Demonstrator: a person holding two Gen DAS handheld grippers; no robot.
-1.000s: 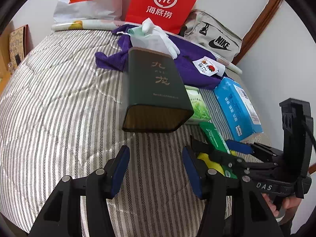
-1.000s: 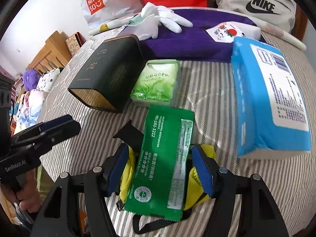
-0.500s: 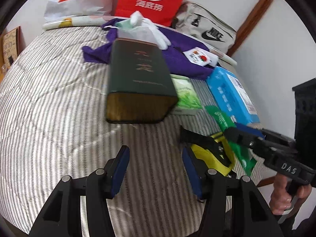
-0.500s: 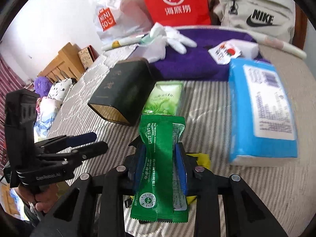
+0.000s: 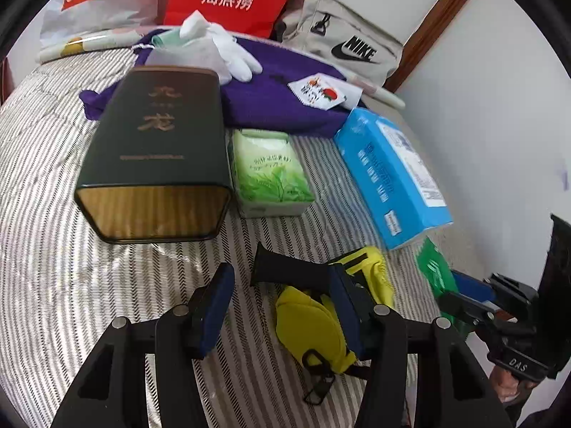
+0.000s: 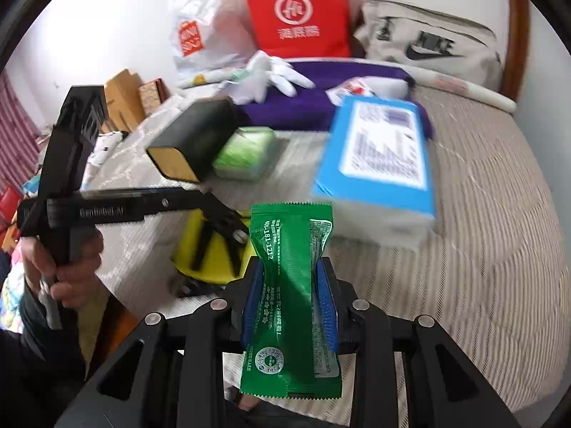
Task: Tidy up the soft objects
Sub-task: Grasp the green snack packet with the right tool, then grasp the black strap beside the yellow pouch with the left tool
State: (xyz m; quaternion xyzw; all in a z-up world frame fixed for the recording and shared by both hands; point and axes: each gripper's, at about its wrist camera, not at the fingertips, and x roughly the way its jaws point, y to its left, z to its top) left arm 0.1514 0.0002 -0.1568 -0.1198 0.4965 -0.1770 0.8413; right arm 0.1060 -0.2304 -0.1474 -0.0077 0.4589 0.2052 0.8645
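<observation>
1. R gripper (image 6: 289, 303): fingers have just been closing and now pinch the green sachet (image 6: 291, 299) across its middle; the pack is squeezed to a waist between the blue pads. Held lifted off the bed (image 6: 481, 249), prob. to carry it to wherever soft items get grouped.
2. Grip sits mid-length, so both ends stick out free: top flares above the fingers, bottom hangs below w/ its serrated seal.
3. L gripper (image 5: 278, 306): fingers about half open, gripping nothing. The yellow pouch (image 5: 310, 328) w/ black strap lies on the bed against the right finger, partly in the gap. Looks like the next pick, though that's a guess.
4. Sachet look: glossy green foil/plastic, white print & digits, round logo near the lower end, crimped edges. Flat, thin, buckles easily under the pads.
5. Rest on the striped bed: dark green tin (image 5: 157, 149) lying on its side, light green tissue pack (image 5: 271, 178) touching it, blue tissue pack (image 5: 389, 174) near the bed's right edge, purple cloth (image 5: 285, 103) behind w/ white gloves (image 5: 232, 53) on top.
6. Soft packs lie roughly in a row, so sorting seems under way, not done.
</observation>
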